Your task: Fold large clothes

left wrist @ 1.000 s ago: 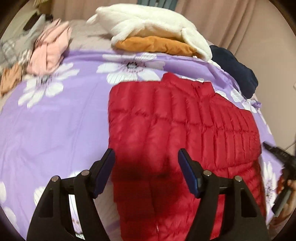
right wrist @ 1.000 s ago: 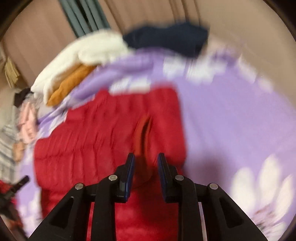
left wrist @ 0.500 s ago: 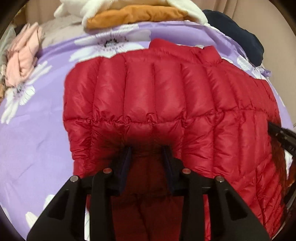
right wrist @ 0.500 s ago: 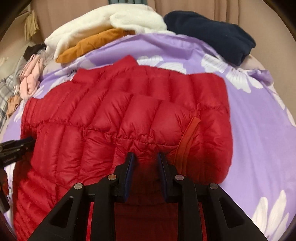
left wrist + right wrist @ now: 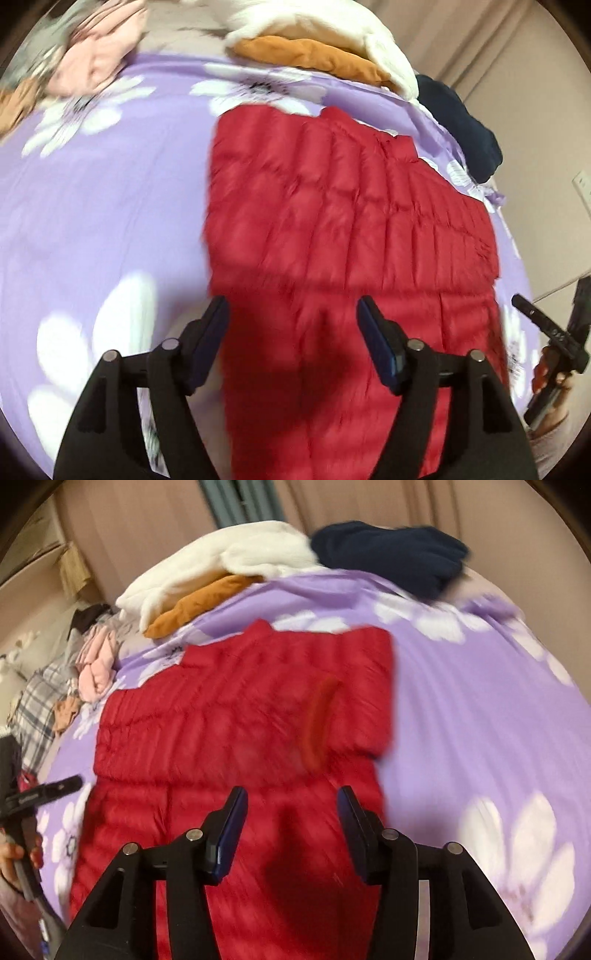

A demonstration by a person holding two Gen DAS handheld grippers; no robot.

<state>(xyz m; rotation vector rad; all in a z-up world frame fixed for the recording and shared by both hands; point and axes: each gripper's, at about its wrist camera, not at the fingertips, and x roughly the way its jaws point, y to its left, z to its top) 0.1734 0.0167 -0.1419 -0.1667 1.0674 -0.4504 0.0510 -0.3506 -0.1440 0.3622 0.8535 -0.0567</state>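
A red quilted puffer jacket (image 5: 332,229) lies on the purple flowered bedsheet (image 5: 110,206), its top part folded down over the lower part; it also shows in the right wrist view (image 5: 240,716). My left gripper (image 5: 291,317) is open and empty, above the jacket's near left part. My right gripper (image 5: 290,805) is open and empty, above the jacket's near right part. Each gripper shows at the edge of the other's view. Both views are blurred.
At the far side of the bed lie a white fleece (image 5: 325,33) on an orange garment (image 5: 314,55), a navy garment (image 5: 391,554) and pink clothes (image 5: 99,62). A plaid item (image 5: 33,705) lies at the left. Curtains (image 5: 147,524) hang behind.
Both grippers were shut on the jacket half a second ago; they have let go, opened wide and pulled back. The jacket's folded part now lies flat.
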